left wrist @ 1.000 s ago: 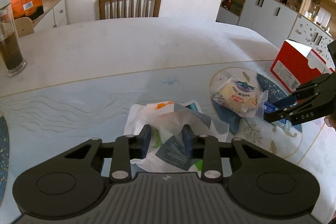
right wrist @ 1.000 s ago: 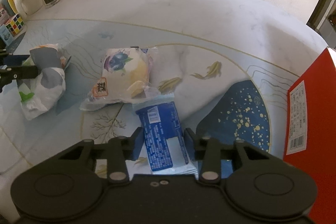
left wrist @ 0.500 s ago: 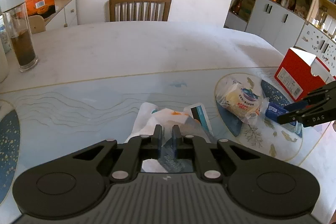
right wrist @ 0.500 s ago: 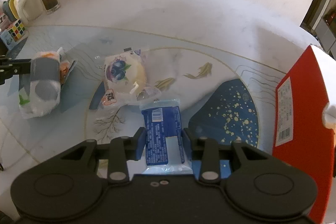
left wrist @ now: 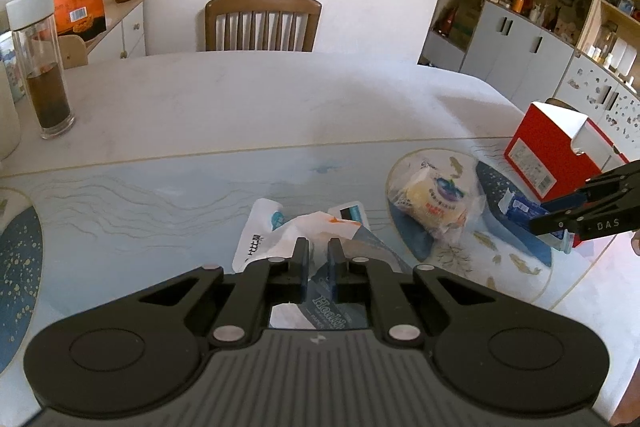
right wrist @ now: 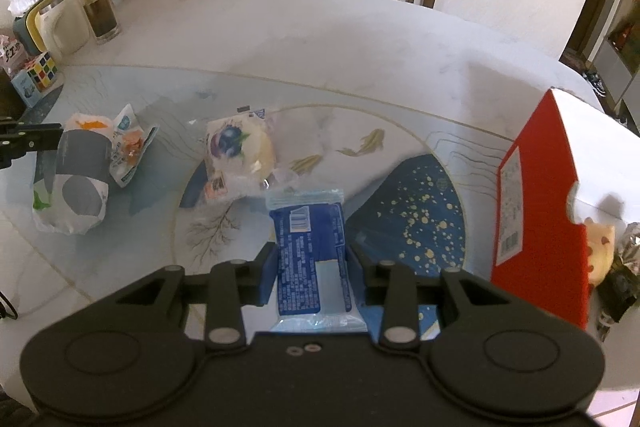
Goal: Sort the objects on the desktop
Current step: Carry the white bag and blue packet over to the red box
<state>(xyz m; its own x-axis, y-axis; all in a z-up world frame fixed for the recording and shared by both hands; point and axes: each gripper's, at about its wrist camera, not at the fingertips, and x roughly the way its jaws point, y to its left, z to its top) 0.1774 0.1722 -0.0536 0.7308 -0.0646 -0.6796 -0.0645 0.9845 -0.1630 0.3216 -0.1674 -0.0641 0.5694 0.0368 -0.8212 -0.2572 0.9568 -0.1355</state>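
The round, glossy marble-look table (left wrist: 248, 107) with its blue-and-white printed glass top spreads under both grippers. At its right edge stands an open red cardboard box (right wrist: 536, 203) with a white inside and a printed label. Near the middle lies a soft round bun in a clear crinkled plastic wrapper with a blueberry print (right wrist: 236, 151).

The left gripper (left wrist: 318, 259) has its black jaws nearly together, pinching the crumpled white-and-grey plastic tissue pack (left wrist: 280, 239), marked with orange. The right gripper (right wrist: 310, 263) clamps a flat, rectangular blue foil sachet (right wrist: 306, 239) with a pale sealed edge and barcode, its pads pressed on the sachet's long sides just in front of the red box.

A second ago the left jaws stood apart around the tissue pack; now they have closed on it. Both packs sit higher off the table, and the table looks farther below in each view.
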